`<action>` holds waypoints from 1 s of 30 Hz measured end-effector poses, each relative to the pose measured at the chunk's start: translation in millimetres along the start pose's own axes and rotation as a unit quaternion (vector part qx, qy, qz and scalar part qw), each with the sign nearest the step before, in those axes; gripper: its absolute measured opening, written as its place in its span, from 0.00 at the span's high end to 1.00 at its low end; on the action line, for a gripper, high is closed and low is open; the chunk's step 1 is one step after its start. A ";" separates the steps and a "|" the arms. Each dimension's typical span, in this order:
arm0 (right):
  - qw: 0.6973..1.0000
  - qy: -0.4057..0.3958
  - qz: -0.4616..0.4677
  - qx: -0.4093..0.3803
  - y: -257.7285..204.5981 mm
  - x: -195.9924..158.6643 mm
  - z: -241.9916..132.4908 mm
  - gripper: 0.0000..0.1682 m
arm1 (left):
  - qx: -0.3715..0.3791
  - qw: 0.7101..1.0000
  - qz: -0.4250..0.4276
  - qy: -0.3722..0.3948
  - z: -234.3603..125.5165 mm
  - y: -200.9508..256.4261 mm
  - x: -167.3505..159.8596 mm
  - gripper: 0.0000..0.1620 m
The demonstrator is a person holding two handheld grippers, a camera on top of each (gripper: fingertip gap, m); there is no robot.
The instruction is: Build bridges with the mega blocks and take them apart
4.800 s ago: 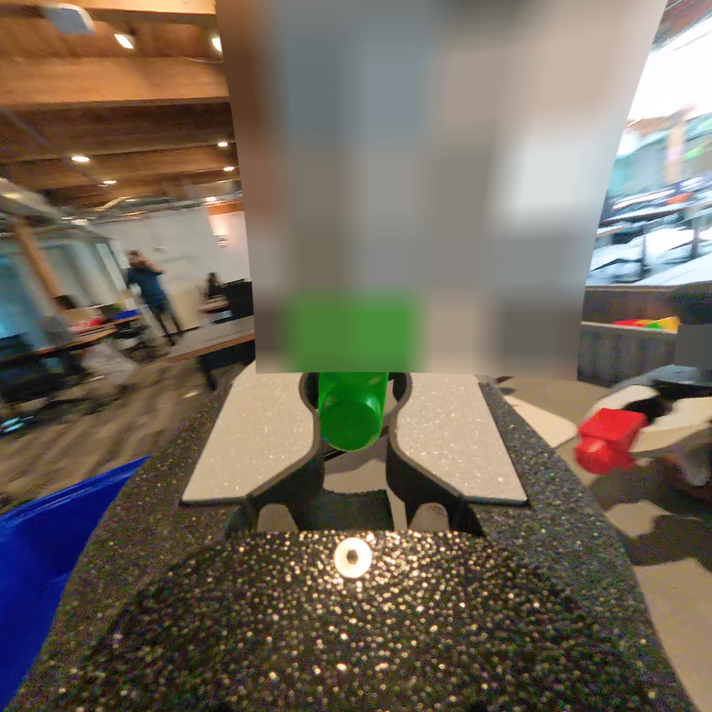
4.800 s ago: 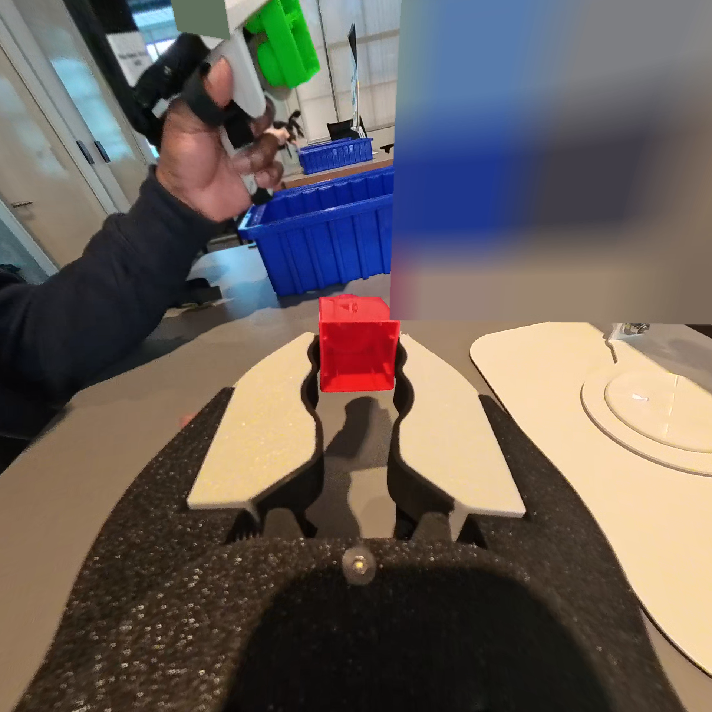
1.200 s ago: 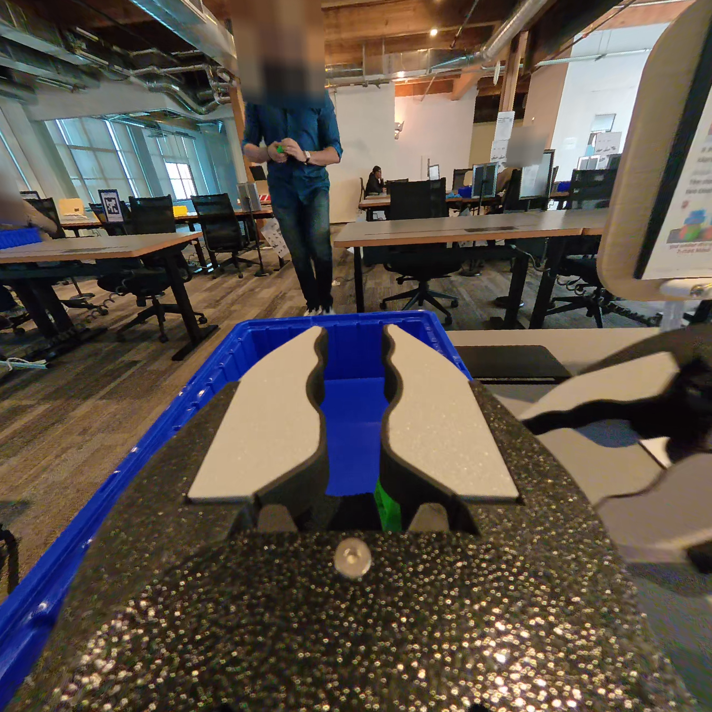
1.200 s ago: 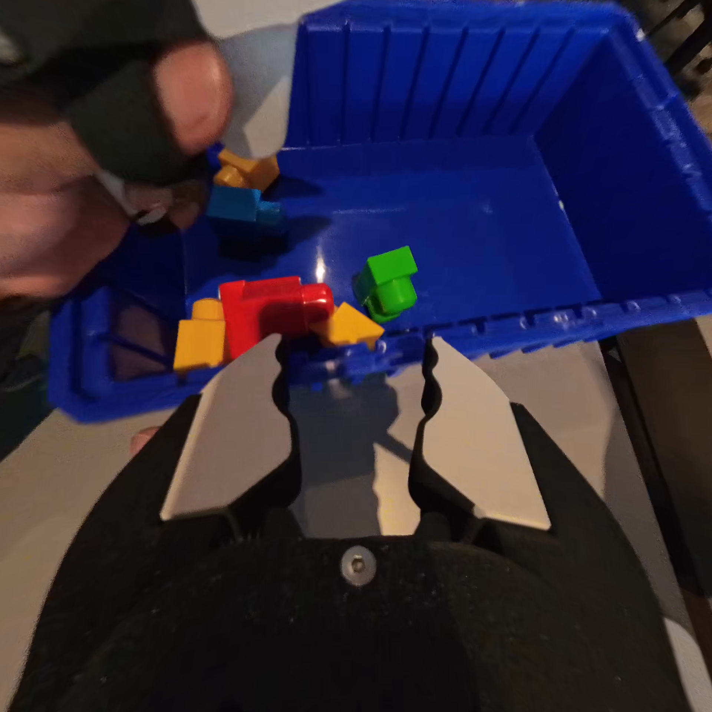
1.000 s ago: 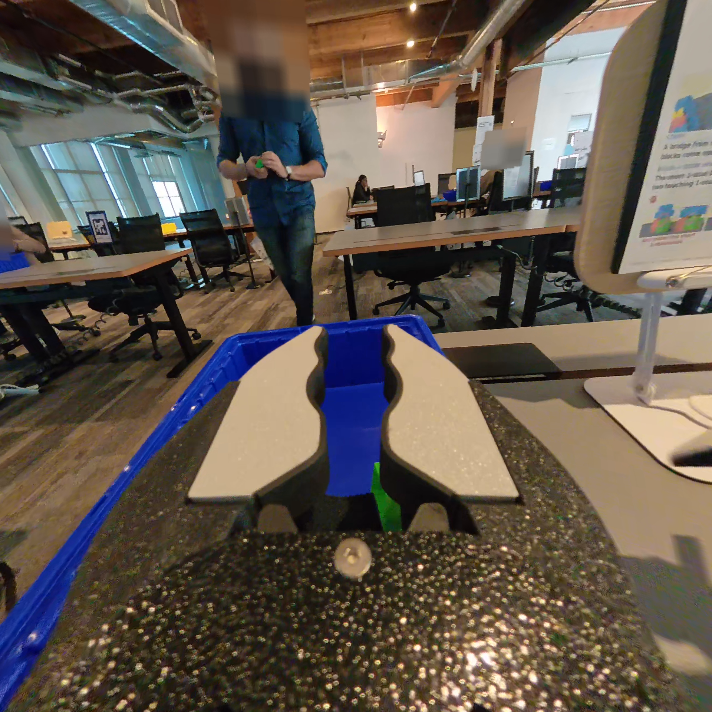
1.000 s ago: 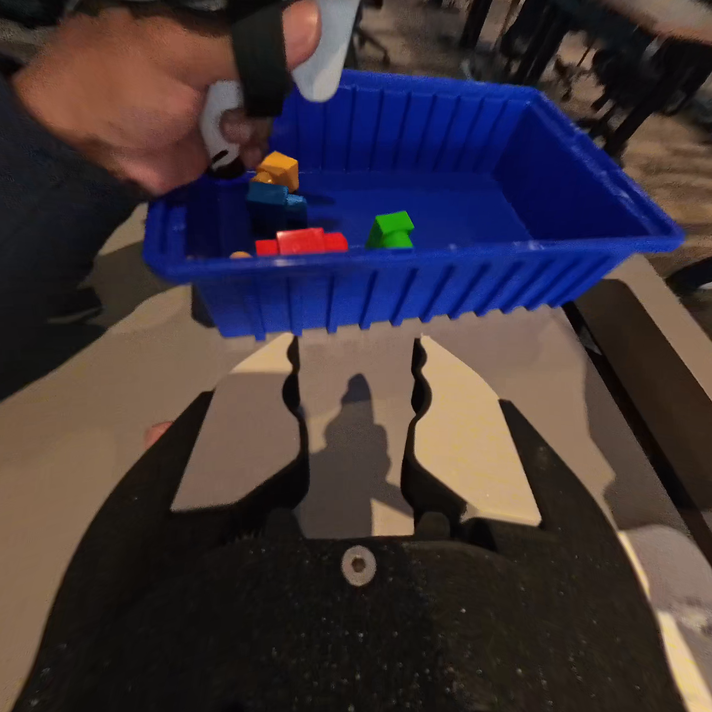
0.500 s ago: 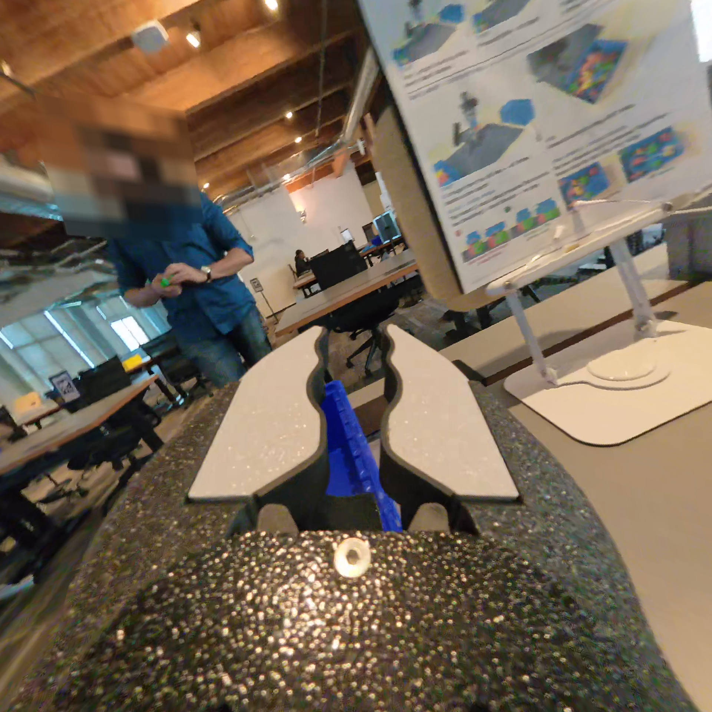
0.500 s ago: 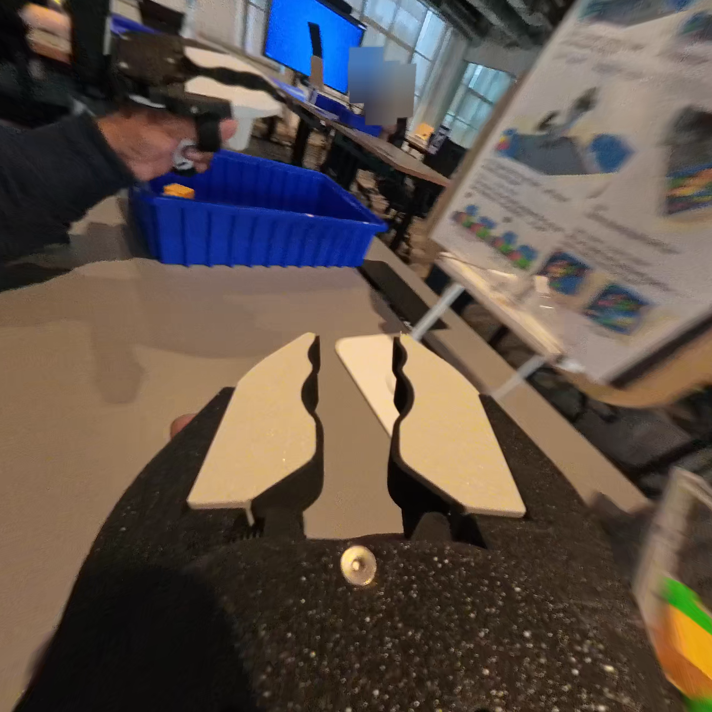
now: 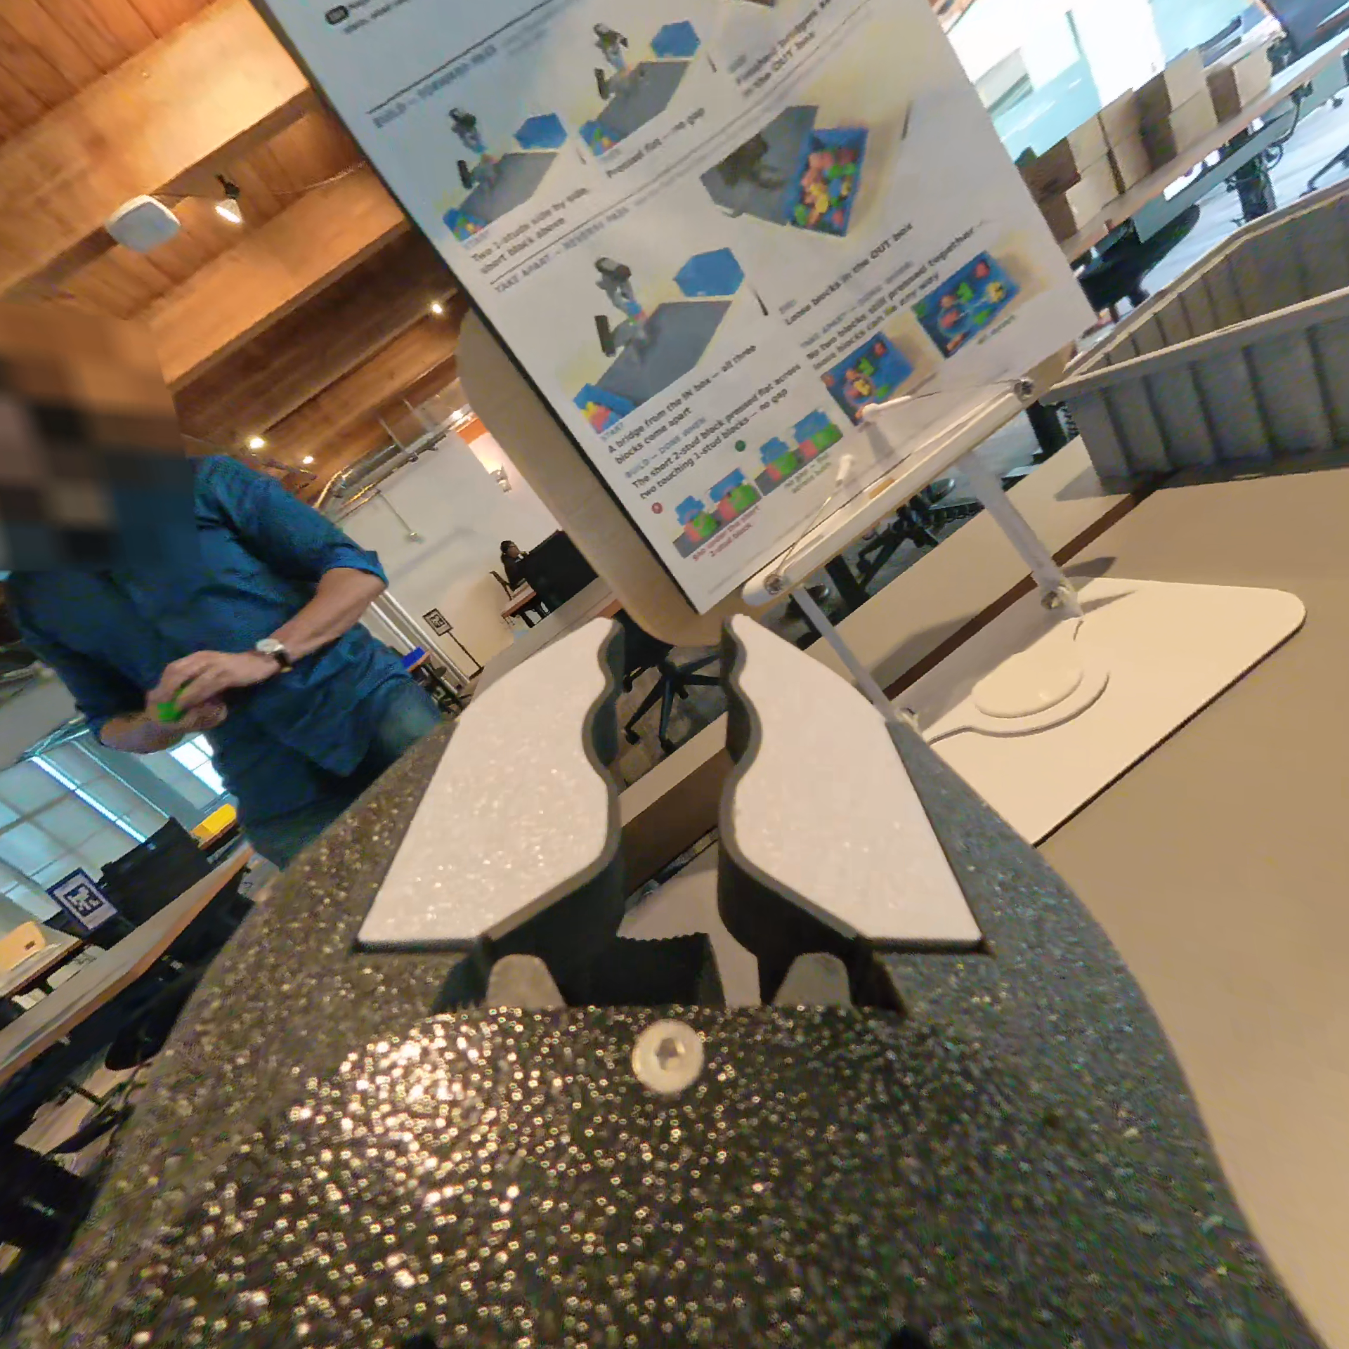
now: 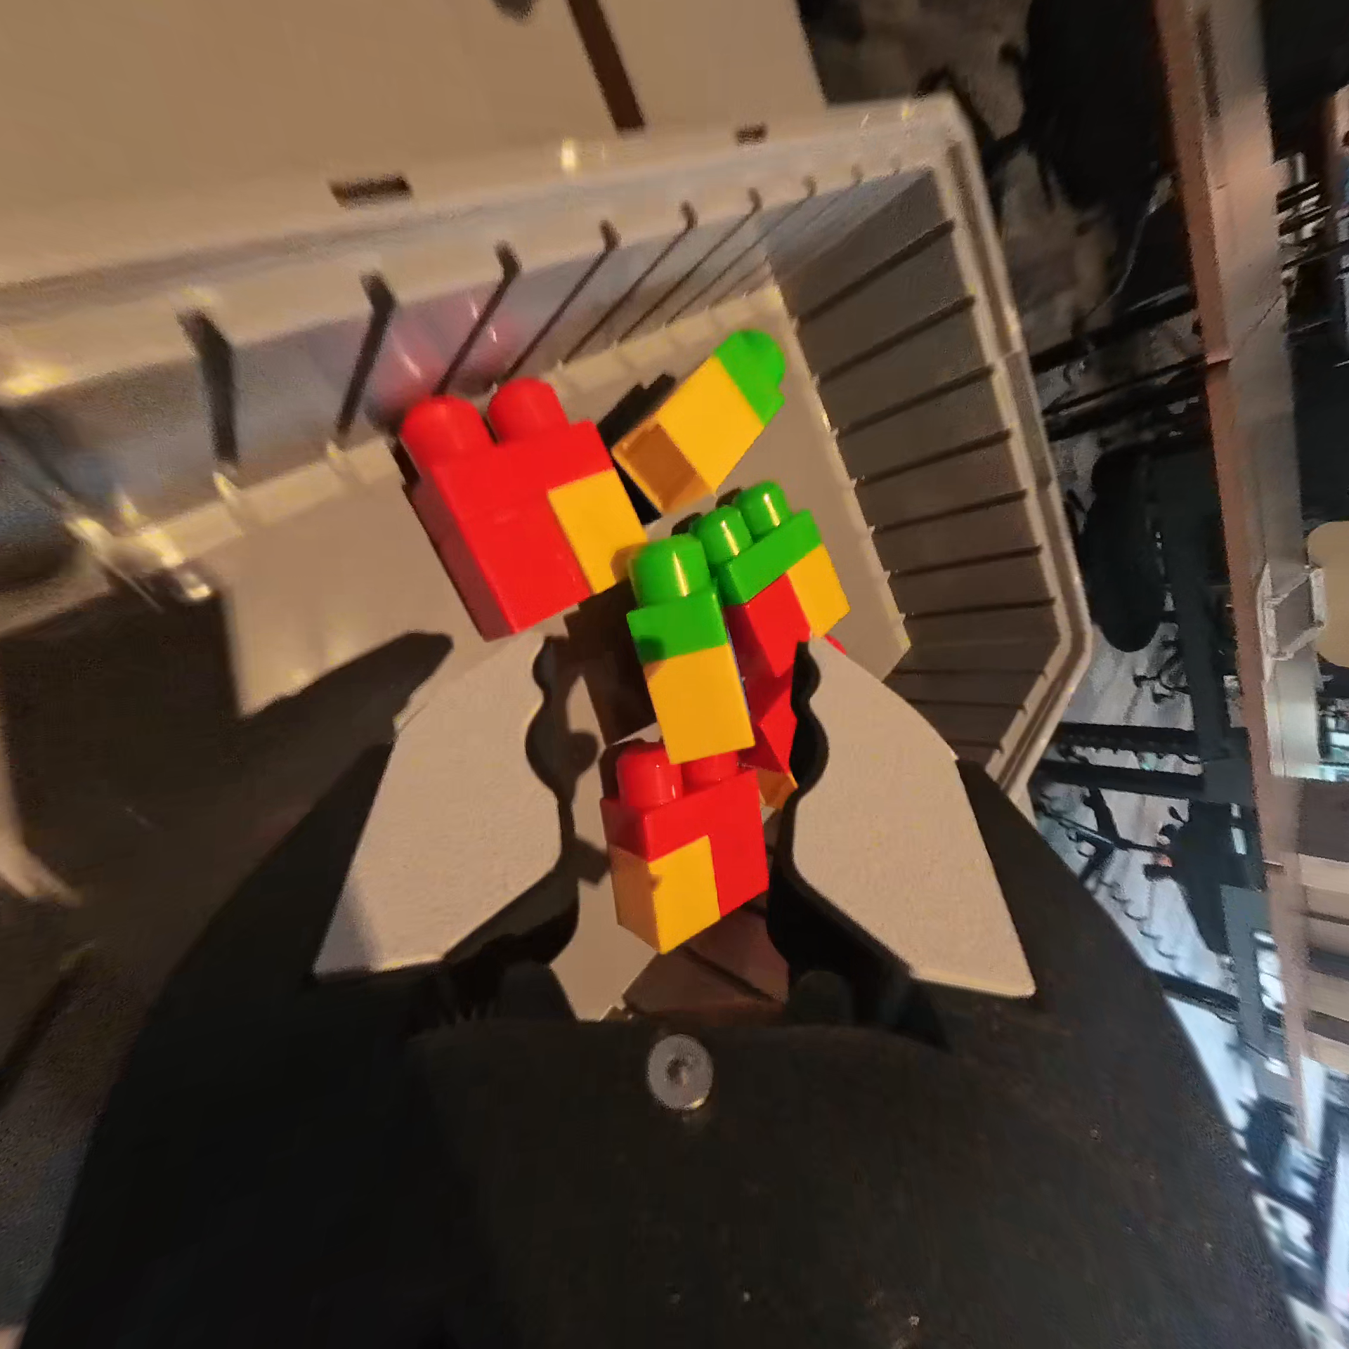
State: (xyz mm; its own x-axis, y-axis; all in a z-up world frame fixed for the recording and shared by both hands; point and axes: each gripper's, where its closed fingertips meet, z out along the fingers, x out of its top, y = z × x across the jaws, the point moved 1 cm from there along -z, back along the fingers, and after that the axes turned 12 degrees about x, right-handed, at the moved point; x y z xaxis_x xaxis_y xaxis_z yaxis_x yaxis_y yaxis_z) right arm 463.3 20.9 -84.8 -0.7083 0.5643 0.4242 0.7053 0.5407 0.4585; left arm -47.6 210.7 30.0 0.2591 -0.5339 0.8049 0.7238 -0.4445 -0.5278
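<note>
I see glossy, smooth plastic on the blocks (image 10: 686, 701) piled inside the grey bin (image 10: 942, 467), whose ribbed plastic walls have a dull sheen. My left gripper (image 9: 668, 642) has a rough, glittering black body and matt, fine-grained pale fingers (image 9: 511, 788), with a shiny metal screw (image 9: 667, 1056) behind them. Beyond it, the desk (image 9: 1204, 912) looks smooth and matt, the sign (image 9: 730, 255) like satin printed paper, the ceiling (image 9: 131, 146) warm wood.

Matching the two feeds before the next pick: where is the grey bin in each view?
Left wrist view: grey bin at the upper right edge, beyond the white stand base; inside hidden.
Right wrist view: the bin fills the centre, ahead of the fingers, joined blocks inside.
Shared landmark: the tan tabletop under it.
</note>
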 end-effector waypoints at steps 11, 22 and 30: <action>0.998 -0.050 -0.014 -0.024 6.8 -8.8 24.2 0.66 | -0.028 1.000 0.008 0.000 3.8 28.1 -5.6 0.85; 0.992 -0.122 -0.043 0.000 3.3 -27.0 45.3 0.65 | -0.039 0.999 0.006 0.003 3.5 38.0 -6.3 0.86; 0.985 -0.159 -0.071 -0.016 7.8 -33.5 51.7 0.72 | -0.046 0.999 0.007 -0.002 4.6 44.9 -10.5 0.86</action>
State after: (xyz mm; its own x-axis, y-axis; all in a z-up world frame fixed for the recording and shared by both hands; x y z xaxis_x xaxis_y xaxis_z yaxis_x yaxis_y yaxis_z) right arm 494.1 38.5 -135.8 -0.7519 0.6531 0.0903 0.5943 0.6121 0.5217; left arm -14.9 199.6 -1.0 0.2717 -0.5385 0.7976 0.6580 -0.5009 -0.5623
